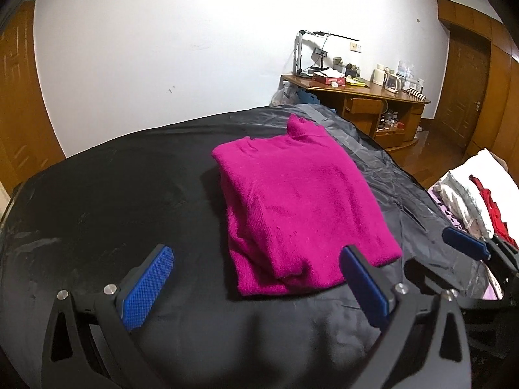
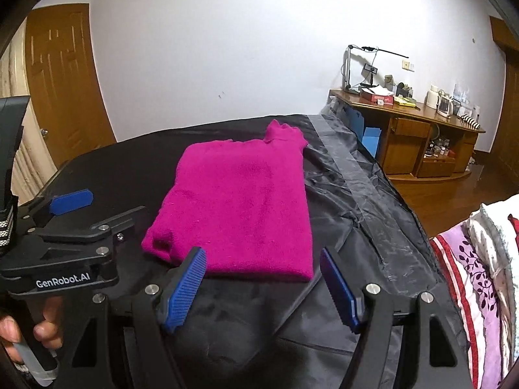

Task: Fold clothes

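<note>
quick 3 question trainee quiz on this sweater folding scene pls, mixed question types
1. True or false: the left gripper is clamped on the folded magenta knit sweater.
2. The sweater's collar points: A) toward the white wall, B) toward the grippers, C) it is hidden.
3. Fill in: the sweater lies on a ____ cloth sheet.

Key:
1. False. Both it and the right gripper stand open and empty.
2. A
3. black
</note>
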A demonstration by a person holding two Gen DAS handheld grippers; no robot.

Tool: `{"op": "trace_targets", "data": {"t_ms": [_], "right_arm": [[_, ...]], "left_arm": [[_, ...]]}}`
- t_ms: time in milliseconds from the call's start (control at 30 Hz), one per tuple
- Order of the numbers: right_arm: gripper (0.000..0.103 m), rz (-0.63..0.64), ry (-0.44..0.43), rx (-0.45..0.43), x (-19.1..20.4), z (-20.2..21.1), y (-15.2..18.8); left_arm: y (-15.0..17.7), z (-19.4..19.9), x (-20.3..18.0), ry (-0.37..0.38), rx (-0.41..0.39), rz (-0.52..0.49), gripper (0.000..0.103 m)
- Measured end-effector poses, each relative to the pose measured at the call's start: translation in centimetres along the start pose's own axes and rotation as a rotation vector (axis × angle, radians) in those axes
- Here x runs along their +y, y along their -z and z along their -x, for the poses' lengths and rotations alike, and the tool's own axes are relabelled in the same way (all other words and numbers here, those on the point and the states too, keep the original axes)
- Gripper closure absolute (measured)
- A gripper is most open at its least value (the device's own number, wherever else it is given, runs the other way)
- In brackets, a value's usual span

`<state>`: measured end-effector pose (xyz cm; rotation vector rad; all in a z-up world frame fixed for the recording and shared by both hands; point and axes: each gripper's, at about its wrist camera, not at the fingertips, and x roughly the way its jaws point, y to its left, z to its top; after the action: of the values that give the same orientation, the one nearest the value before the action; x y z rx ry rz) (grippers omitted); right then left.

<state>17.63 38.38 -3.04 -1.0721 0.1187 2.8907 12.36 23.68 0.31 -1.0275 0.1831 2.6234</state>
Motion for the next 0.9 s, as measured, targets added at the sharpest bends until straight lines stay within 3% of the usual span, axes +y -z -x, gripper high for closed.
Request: {"op": "trace_targets", "data": {"t_ms": [467,700,900], "right_arm": [[0.029,-0.003,0.002,0.001,0.26,-0.19,0.68],[0.029,-0.002,-0.001,0.008,0.35,-0.49,0.78],[0.029,-0.007,-0.001,0.016,0.23,-0.76,0.87]], "left_arm": [[0.29,-0.77,-0.09,-0.011,0.021,0.016,0.000],[0.36,-0.69,-0.16,0.024,-0.005,0.013,0.000],[0.21,-0.89,-0.24,0.012,-0.008,0.007,0.000]]}}
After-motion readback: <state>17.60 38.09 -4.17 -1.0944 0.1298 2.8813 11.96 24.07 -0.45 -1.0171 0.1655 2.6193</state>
